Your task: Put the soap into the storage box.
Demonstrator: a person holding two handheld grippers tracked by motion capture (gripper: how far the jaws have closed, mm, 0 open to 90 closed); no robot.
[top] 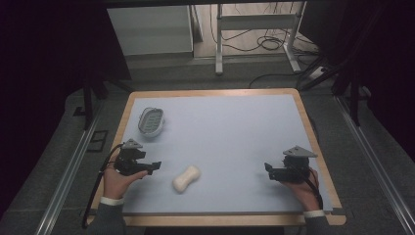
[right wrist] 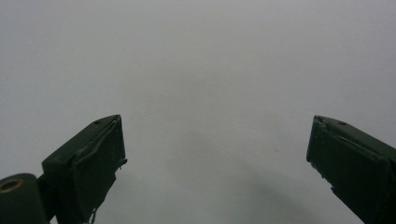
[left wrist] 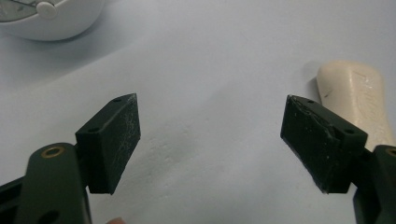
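A cream bar of soap [top: 186, 178] with a pinched waist lies on the pale blue mat [top: 230, 132], front and left of centre. My left gripper [top: 155, 166] rests just left of it, open, nothing between its jaws. In the left gripper view the soap [left wrist: 359, 105] sits beyond the right-hand jaw, and my left gripper [left wrist: 212, 140] is spread wide over bare mat. A white soap dish [top: 150, 121] with a grey insert stands at the back left; its rim [left wrist: 51, 23] shows at top left. My right gripper [top: 267, 170] is open near the right front; in the right gripper view it [right wrist: 217, 154] faces bare mat.
The mat covers a wooden table [top: 215, 92] with a light rim. Beyond the far edge stand a metal frame [top: 254, 29] and cables on the floor. Dark curtains hang at both sides.
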